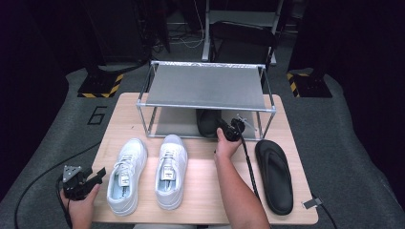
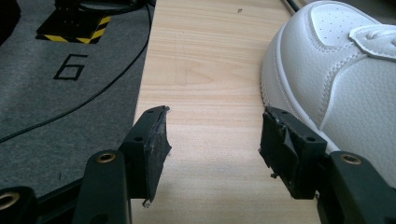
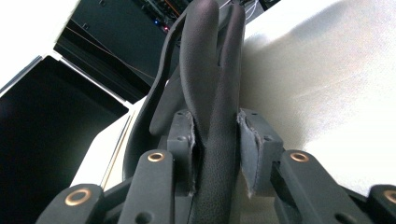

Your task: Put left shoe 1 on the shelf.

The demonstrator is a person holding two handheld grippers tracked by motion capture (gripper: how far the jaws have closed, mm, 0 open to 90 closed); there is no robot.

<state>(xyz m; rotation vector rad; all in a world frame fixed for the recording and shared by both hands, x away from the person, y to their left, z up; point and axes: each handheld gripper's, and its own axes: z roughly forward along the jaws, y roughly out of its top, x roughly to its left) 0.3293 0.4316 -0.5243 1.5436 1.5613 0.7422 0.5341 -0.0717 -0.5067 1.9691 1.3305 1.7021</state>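
The right gripper (image 1: pixel 233 128) is clenched on the strap of a black rubber flip-flop sandal (image 3: pixel 210 88): in the right gripper view the textured strap runs up between the two pads, which press on it from both sides, and the sole rises beyond the fingertips. In the high view this sandal (image 1: pixel 208 121) lies just ahead of the right fingers, on the lower level of a grey two-tier metal-frame shoe rack (image 1: pixel 205 86). Its matching black sandal (image 1: pixel 274 174) lies flat on the light wooden table (image 1: pixel 205 200), well behind and outboard of the right fingers. The left gripper (image 1: pixel 90 177) is released, its jaws wide apart over bare tabletop; a white leather lace-up sneaker (image 2: pixel 336 70) lies just beside its right-hand pad (image 2: pixel 286 147). A second white sneaker (image 1: pixel 170 171) lies beside the first. On the grey carpet beyond the left fingertips a painted "6" (image 2: pixel 70 66) reads clearly.
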